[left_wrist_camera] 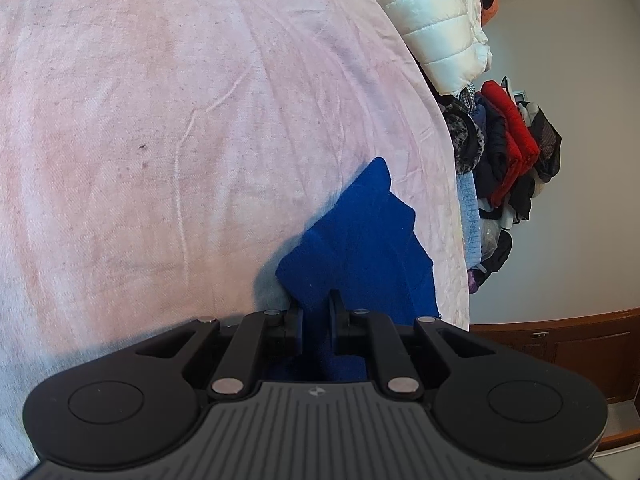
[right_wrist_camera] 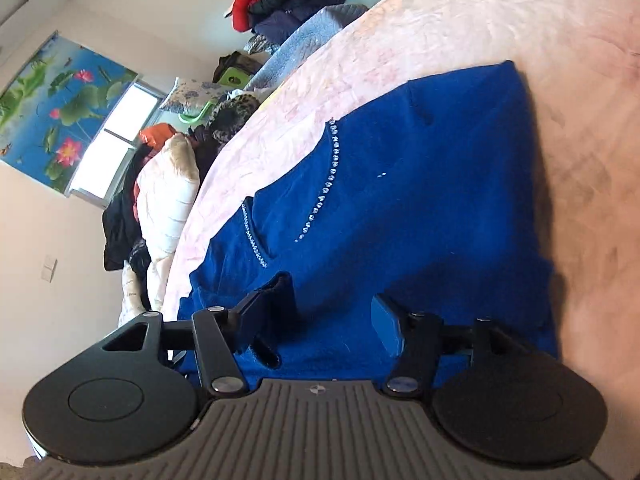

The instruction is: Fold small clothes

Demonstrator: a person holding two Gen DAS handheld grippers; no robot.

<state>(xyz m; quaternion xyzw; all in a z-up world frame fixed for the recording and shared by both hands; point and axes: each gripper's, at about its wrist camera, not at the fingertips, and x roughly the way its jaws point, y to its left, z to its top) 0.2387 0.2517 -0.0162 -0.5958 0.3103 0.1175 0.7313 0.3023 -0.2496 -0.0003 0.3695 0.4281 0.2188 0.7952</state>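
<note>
Fabric of a royal-blue knitted top (right_wrist_camera: pixel 420 216) is lying spread on the pale pink bedsheet (left_wrist_camera: pixel 160 120) covering the bed, close to the sheet's far edge. A curved line of small rhinestones (right_wrist_camera: pixel 326 184) is glinting along the neckline, with a second short run of them just beside it toward the edge of the sheet.

The left gripper (left_wrist_camera: pixel 316 316) is sitting low over one end of the garment, its two black fingers drawn close together and pinching a fold of the blue knit between them; the cloth is rising out of the narrow gap and running away from it toward the edge of the bed.

The right gripper (right_wrist_camera: pixel 328 316) is hovering over the near part of the same top with its fingers standing wide apart. One finger (right_wrist_camera: pixel 260 304) is lying against a raised ridge of the blue fabric, while the other finger (right_wrist_camera: pixel 386 326) is resting just above the flat cloth; nothing is being clamped between them.

Beyond the bed, a white quilted jacket (left_wrist_camera: pixel 436 20) is heaped beside a pile of dark and red coats (left_wrist_camera: pixel 508 144). On the wall, a lotus-print roller blind (right_wrist_camera: pixel 60 100) is hanging over a bright window (right_wrist_camera: pixel 116 140).
</note>
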